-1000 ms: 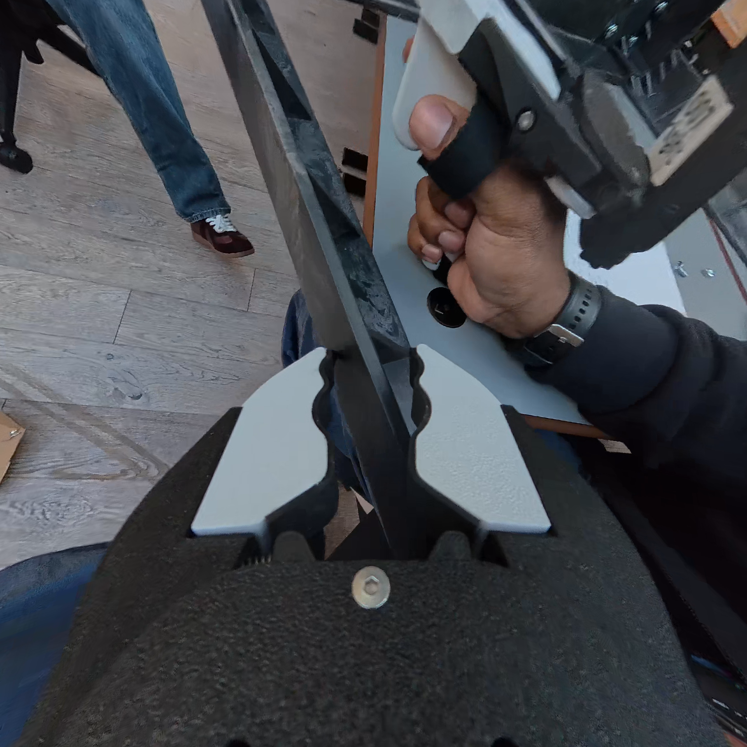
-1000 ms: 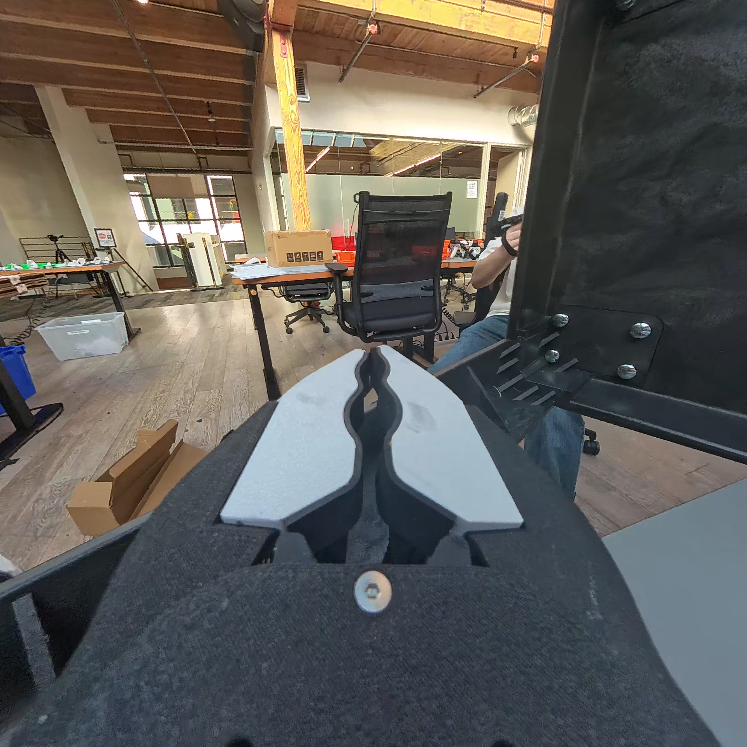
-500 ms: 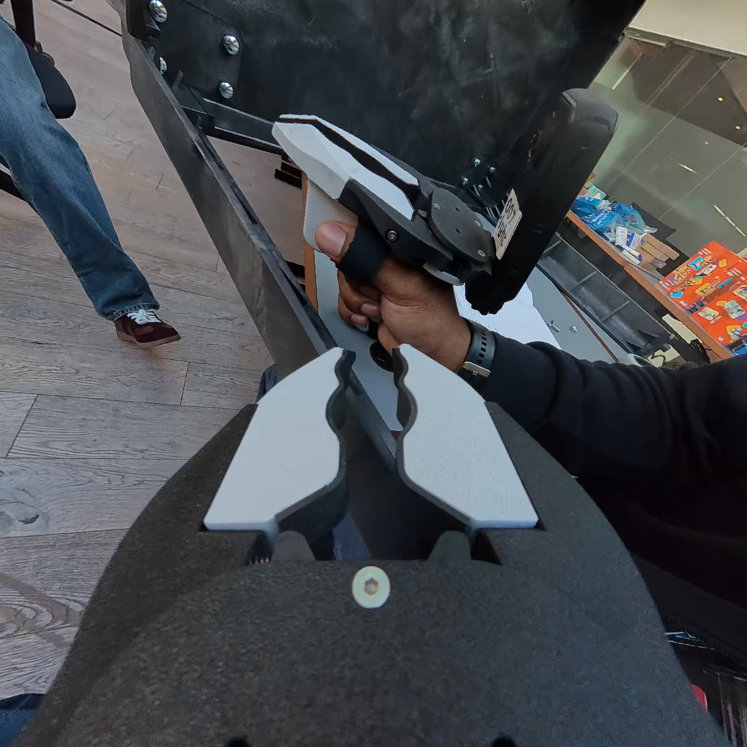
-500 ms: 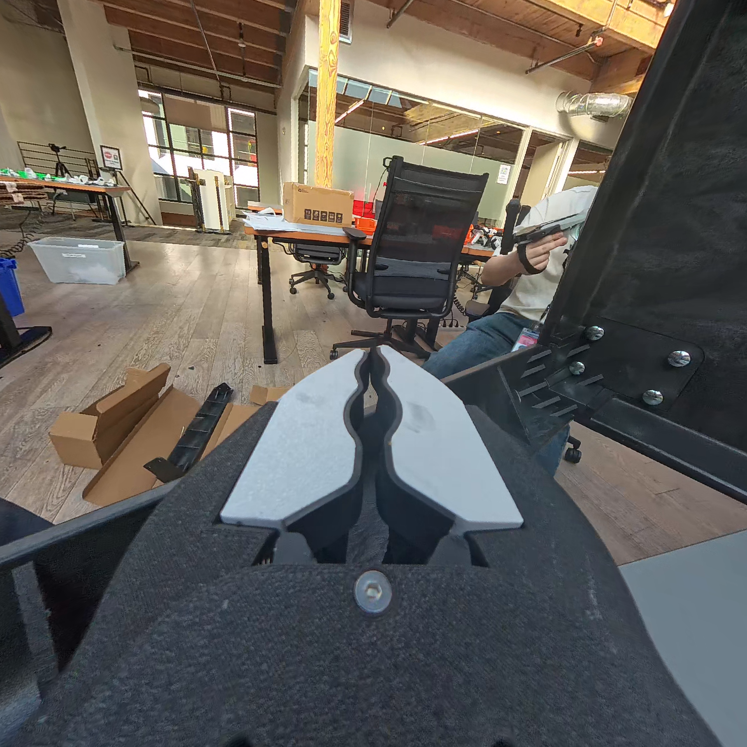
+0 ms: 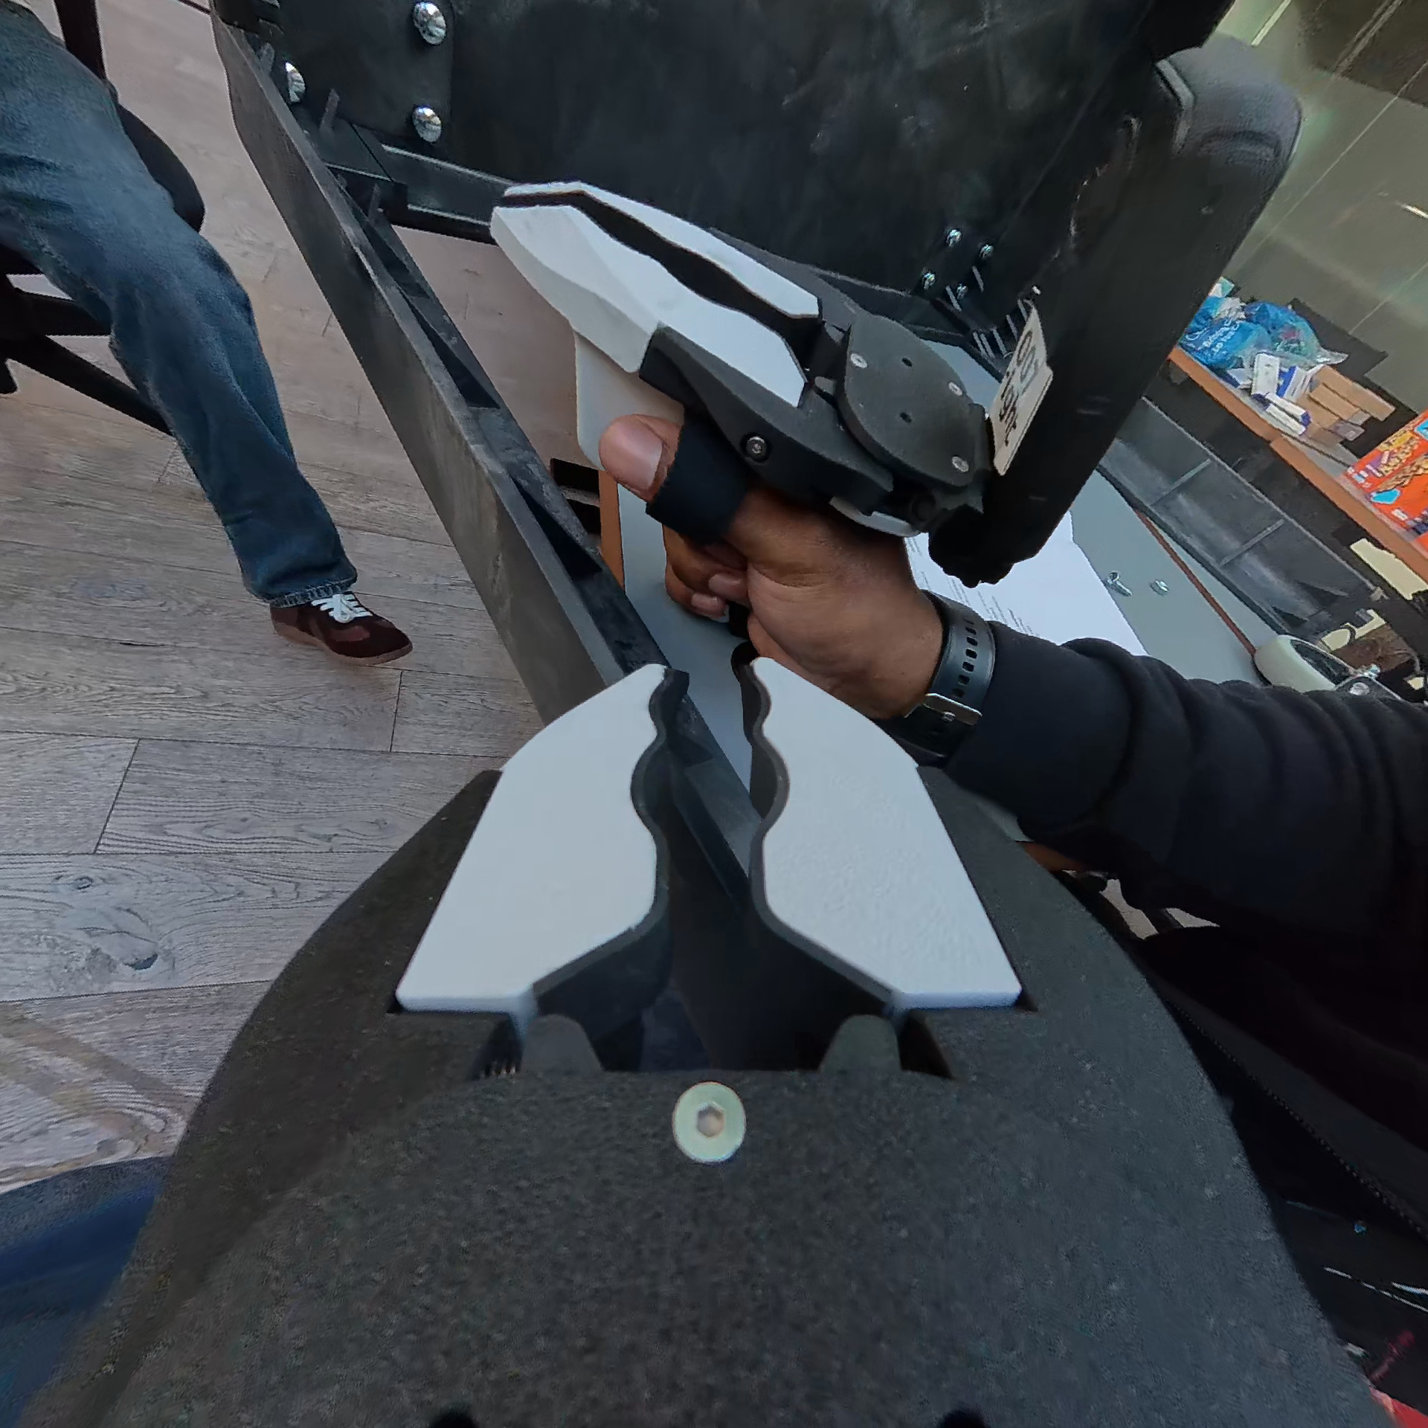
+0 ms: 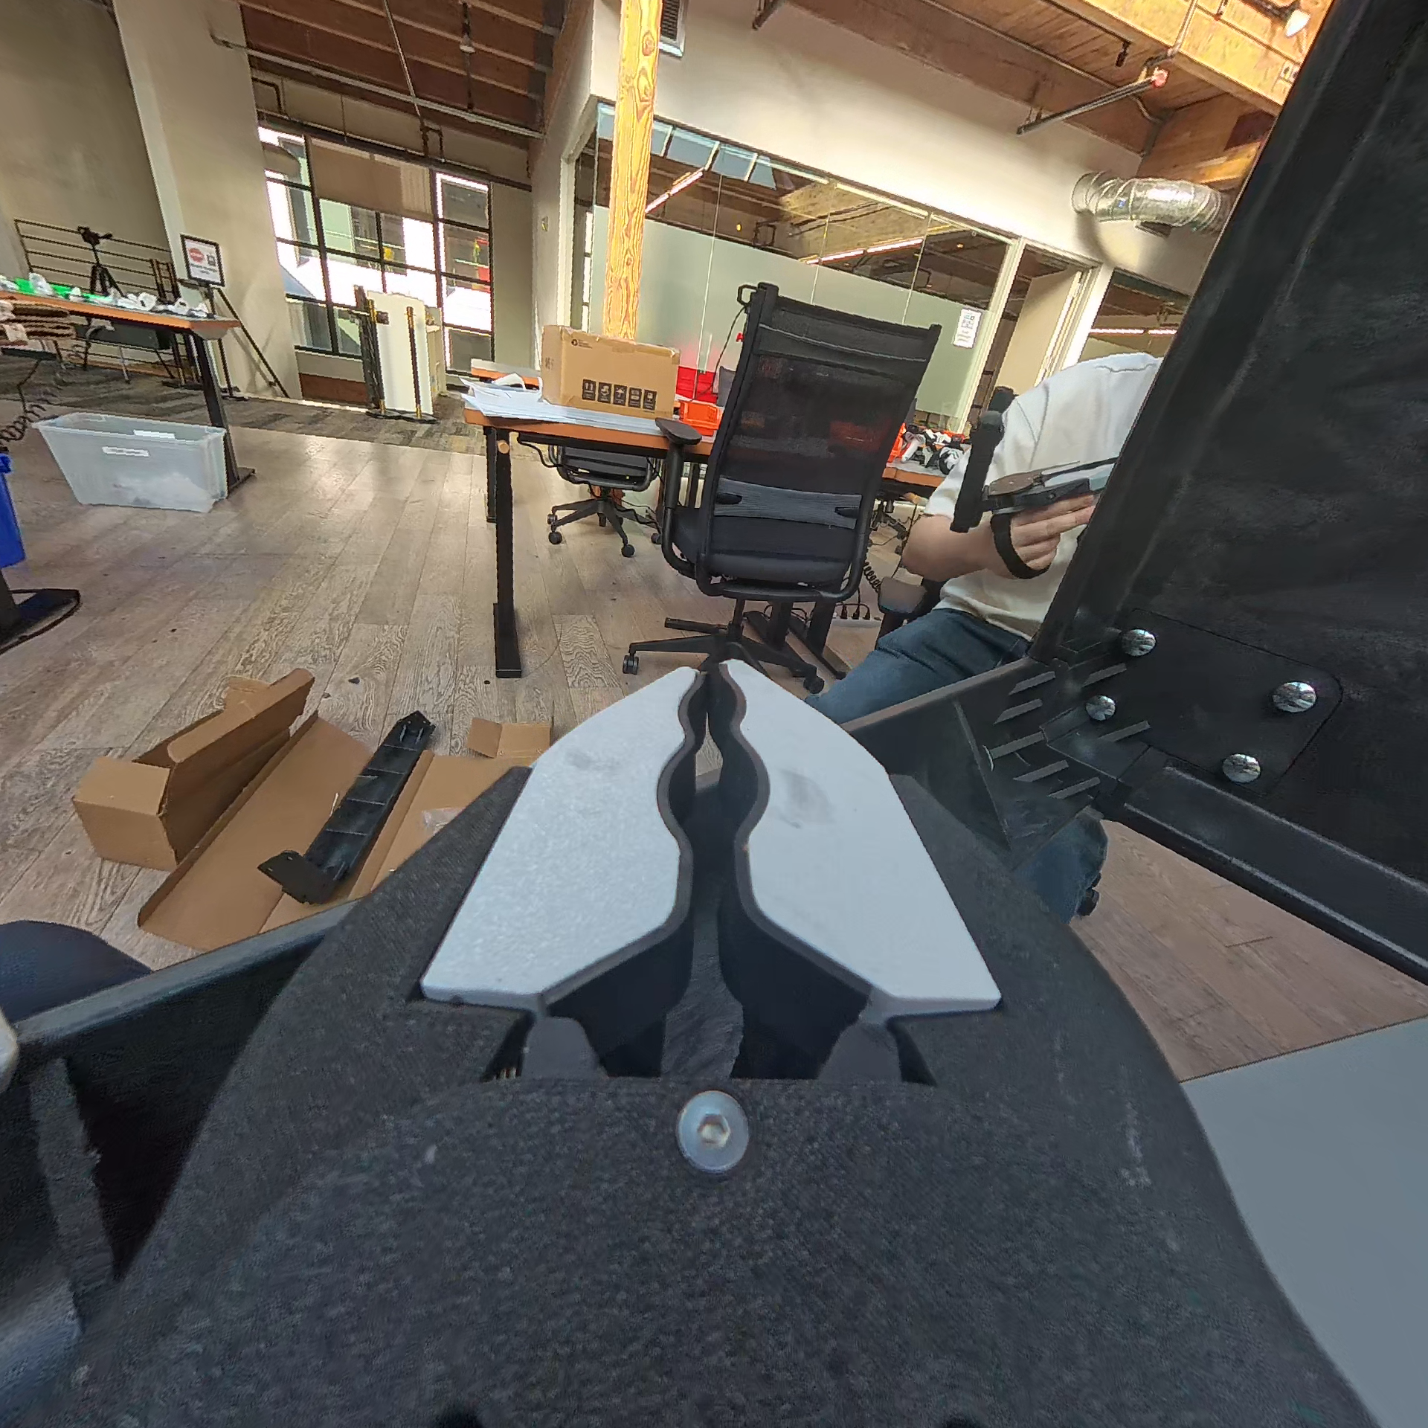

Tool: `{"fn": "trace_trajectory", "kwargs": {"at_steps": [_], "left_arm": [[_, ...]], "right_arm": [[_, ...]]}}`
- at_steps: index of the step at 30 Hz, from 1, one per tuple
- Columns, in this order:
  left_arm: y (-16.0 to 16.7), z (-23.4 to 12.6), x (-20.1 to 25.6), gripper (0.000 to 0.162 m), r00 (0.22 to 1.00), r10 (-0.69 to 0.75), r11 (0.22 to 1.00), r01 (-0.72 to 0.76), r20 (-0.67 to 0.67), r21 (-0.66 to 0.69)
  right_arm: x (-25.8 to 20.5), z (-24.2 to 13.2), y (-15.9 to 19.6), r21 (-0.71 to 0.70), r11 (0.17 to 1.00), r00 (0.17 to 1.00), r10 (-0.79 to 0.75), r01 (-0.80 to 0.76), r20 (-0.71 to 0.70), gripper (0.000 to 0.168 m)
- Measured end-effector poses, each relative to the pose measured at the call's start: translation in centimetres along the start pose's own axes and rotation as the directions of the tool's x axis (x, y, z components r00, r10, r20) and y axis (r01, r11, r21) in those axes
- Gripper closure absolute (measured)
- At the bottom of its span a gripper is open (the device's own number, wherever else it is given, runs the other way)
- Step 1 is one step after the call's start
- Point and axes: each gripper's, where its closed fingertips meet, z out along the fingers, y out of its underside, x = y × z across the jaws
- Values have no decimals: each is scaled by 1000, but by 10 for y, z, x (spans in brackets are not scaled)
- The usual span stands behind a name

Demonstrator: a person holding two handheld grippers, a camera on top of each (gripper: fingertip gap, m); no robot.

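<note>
My left gripper (image 5: pixel 707 680) is closed around the thin edge of a long black frame bar (image 5: pixel 433 371) that runs up and left from between its fingers. The bar joins a large black padded panel (image 5: pixel 811 116) by a bolted bracket (image 6: pixel 1205 711); the panel also fills the right side of the right wrist view (image 6: pixel 1275 348). My right gripper (image 6: pixel 715 671) is shut and empty, its tips touching, in the air beside the panel. It also shows in the left wrist view (image 5: pixel 533 209), held in a hand (image 5: pixel 811 618) just in front of the panel.
A grey table top (image 6: pixel 1314 1236) lies below right. On the wood floor are open cardboard boxes (image 6: pixel 201 780) with a black ribbed part (image 6: pixel 363 804). A mesh office chair (image 6: pixel 804 479), a desk (image 6: pixel 572 417) and a seated person (image 6: pixel 1028 494) are ahead; that person's leg (image 5: pixel 178 309) is left of the bar. My right fingertips sit around 15 cm from my left ones. Measured from the fingertips, the bolted bracket (image 6: pixel 1205 711) is 35 cm or so from the right gripper and 45 cm from the left. The left camera catches it too, in the left wrist view (image 5: pixel 375 53).
The left wrist view has tilted up and drawn back along the bar, bringing the panel and right gripper into view. The right wrist view has dipped, showing more floor. Right gripper stays shut.
</note>
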Motion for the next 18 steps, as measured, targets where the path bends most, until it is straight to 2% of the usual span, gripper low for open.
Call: {"fn": "trace_trajectory", "kwargs": {"at_steps": [6, 11, 13, 18], "left_arm": [[-4, 4, -5, 139, 998, 5, 1000, -5, 66, 1], [-7, 3, -12, 125, 986, 41, 999, -41, 163, -3], [-7, 3, -19, 119, 975, 55, 998, -52, 214, -21], [2, 11, -31, 119, 959, 73, 990, -36, 274, -139]], "right_arm": [[-1, 0, 0, 4, 1000, 1000, 6, -6, 9, 168], [0, -1, -1, 8, 1000, 1000, 14, -14, 12, 168], [1, -1, -1, 7, 1000, 1000, 19, -19, 10, 168], [2, 0, 0, 6, 1000, 1000, 27, -27, 4, 168]]}}
